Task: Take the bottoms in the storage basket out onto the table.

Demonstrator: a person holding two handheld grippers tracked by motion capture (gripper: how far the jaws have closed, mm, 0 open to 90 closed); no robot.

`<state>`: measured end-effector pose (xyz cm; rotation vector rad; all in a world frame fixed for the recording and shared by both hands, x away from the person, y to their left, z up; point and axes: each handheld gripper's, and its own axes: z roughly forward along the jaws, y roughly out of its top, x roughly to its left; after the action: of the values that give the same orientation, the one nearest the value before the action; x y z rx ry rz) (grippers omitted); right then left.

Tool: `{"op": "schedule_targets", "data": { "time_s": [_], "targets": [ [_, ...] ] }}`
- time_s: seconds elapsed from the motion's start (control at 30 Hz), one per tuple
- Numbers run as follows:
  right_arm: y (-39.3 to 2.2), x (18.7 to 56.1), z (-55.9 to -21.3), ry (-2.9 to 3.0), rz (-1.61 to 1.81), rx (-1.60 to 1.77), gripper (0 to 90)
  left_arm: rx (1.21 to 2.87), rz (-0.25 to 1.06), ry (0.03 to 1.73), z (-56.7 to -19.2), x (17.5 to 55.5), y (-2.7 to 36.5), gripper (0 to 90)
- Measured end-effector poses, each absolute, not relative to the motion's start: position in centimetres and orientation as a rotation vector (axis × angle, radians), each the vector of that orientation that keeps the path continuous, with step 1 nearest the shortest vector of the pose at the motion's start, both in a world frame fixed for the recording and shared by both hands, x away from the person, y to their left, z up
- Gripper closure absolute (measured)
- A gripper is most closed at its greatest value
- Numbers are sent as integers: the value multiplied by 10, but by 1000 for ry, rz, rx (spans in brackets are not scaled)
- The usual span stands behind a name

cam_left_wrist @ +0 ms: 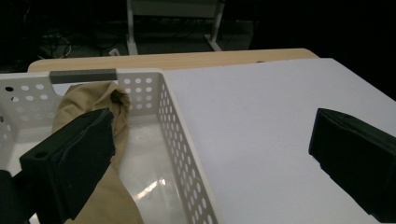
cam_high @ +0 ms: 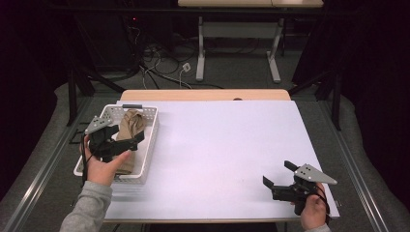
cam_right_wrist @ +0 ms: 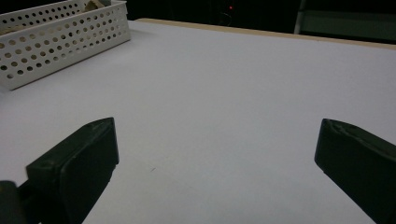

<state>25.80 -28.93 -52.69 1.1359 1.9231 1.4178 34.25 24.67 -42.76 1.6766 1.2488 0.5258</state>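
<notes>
hovering over the white basket, the left gripper has its fingers spread wide with nothing held between them; one finger hangs inside the basket right against the tan cloth, the other is out over the bare white bench, so the basket's near wall runs between the two. the cloth lies bunched in the basket, reaching up towards its far wall just ahead of the inner finger. well apart, the right gripper sits low over the bench near its front corner, fingers also wide open and empty, the basket far ahead of them.
</notes>
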Motion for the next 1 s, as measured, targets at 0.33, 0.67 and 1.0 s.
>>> {"op": "schedule_targets", "data": {
  "time_s": [0.33,0.67,1.0],
  "targets": [
    [-288,260,-527,1930,1423,1125,0,1670,520,1348,-419,364,255,11],
    [-288,261,-528,1942,1420,1135,0,1685,517,1461,-423,378,265,3],
    [-285,262,-531,1953,1409,1124,0,1681,500,1604,-436,393,278,5]
  ]
}}
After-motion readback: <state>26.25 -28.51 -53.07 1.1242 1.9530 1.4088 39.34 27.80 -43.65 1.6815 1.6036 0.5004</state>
